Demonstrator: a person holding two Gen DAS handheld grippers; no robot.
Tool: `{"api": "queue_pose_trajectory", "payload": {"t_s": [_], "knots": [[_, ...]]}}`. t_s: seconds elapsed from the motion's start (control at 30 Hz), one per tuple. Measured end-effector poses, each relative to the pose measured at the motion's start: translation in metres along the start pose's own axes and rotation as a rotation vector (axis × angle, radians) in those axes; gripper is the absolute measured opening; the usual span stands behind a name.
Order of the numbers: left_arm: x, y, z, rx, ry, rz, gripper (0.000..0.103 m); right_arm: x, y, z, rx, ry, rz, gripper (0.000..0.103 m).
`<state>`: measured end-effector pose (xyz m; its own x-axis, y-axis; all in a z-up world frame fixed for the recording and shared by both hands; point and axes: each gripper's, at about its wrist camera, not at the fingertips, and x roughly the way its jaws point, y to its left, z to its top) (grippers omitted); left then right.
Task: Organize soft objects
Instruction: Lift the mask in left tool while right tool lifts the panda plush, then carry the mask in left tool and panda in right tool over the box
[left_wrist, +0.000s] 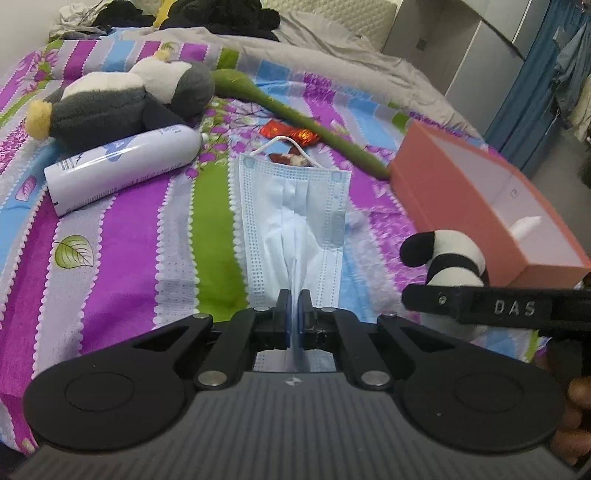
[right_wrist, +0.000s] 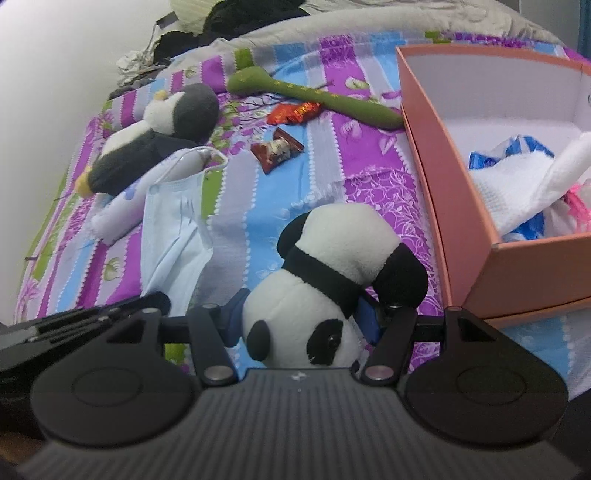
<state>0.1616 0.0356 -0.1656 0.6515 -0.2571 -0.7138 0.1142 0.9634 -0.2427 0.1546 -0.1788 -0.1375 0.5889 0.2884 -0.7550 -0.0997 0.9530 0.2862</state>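
My left gripper (left_wrist: 294, 314) is shut on the near edge of a light blue face mask (left_wrist: 295, 210), which hangs lifted over the striped bedspread. The mask (right_wrist: 173, 236) also shows at the left of the right wrist view. My right gripper (right_wrist: 301, 321) is shut on a black-and-white panda plush (right_wrist: 332, 280), head toward the camera. The panda (left_wrist: 450, 258) and the right gripper's finger (left_wrist: 480, 304) appear at the right of the left wrist view. A pink open box (right_wrist: 461, 206) stands to the right, holding white and blue soft items.
On the bedspread (left_wrist: 140, 229) lie a grey-and-white penguin plush (left_wrist: 122, 99), a white bottle (left_wrist: 122, 166), a long green plush (left_wrist: 295, 114) and red candy wrappers (right_wrist: 291, 112). A grey blanket (left_wrist: 332, 55) and dark clothes are at the far end.
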Motion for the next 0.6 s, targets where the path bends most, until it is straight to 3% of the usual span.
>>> {"api": "queue_pose_trajectory", "payload": {"t_s": [0.6], "knots": [[-0.080,-0.033,0.007,0.012,-0.081,-0.072,0.005,-0.088,0.024,-0.003,-0.103,-0.143,-0.007,0.063]]}}
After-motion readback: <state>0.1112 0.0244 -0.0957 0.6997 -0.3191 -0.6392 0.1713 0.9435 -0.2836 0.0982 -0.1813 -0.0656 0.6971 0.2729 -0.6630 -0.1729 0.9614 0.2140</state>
